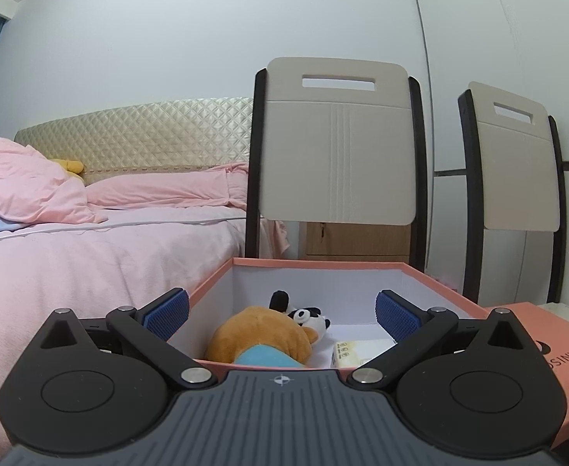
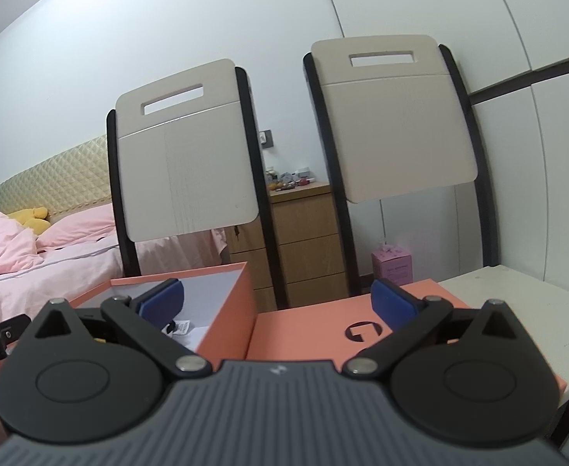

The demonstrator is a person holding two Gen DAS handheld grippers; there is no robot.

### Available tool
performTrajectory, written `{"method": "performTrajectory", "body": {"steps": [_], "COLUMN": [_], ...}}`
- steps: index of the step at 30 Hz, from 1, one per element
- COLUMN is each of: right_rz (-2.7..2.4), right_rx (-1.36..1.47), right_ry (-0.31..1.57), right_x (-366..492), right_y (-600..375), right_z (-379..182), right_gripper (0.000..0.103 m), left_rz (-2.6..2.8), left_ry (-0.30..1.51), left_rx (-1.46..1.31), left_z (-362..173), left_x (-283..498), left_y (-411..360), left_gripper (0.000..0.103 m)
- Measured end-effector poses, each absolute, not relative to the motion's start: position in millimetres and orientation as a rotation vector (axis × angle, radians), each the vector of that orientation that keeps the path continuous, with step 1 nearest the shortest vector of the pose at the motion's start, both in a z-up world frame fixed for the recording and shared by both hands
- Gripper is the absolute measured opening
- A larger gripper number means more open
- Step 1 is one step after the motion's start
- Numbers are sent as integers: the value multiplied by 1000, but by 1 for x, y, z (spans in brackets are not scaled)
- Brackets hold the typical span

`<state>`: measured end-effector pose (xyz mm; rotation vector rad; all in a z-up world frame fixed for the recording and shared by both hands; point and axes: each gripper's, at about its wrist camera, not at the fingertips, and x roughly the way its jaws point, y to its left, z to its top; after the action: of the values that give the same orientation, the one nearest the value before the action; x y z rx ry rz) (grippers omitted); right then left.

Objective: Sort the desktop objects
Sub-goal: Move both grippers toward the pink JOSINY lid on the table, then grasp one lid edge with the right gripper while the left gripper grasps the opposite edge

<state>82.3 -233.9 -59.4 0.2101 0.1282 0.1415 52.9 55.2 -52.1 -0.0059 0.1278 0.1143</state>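
An open salmon box (image 1: pixel 323 264) with white inner walls sits just ahead of my left gripper (image 1: pixel 282 316), which is open and empty at its near rim. Inside lie a brown plush toy with a blue patch (image 1: pixel 261 339), a small panda plush (image 1: pixel 309 316) and a pale yellow packet (image 1: pixel 348 351). In the right wrist view the same box (image 2: pixel 226 310) is left of centre, and its flat salmon lid (image 2: pixel 323 330) with a black logo lies beside it. My right gripper (image 2: pixel 278 305) is open and empty above the box's right wall and the lid.
Two beige folding chairs (image 1: pixel 338 155) (image 2: pixel 397 116) stand behind the white table (image 2: pixel 517 310). A bed with pink bedding (image 1: pixel 90 233) is at the left. A wooden drawer unit (image 2: pixel 303 240) and a pink carton (image 2: pixel 393 268) stand behind the chairs.
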Motion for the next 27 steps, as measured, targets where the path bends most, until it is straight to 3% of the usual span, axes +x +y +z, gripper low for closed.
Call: {"method": "performTrajectory", "body": {"steps": [17,27], "right_rz": [71,75], "right_rx": [326,319], "right_ry": [155,309], "right_x": [54,82], "right_y": [-340,-407], "right_z": [-74,-125], "right_gripper": [103,103], "left_rz": [-171,-396], "left_ry": [162,350], "left_rx": [-8,59], "left_z": [-82,-129], "left_x": [24,39], "left_y": [-15,-58], "left_gripper": [103,103]}}
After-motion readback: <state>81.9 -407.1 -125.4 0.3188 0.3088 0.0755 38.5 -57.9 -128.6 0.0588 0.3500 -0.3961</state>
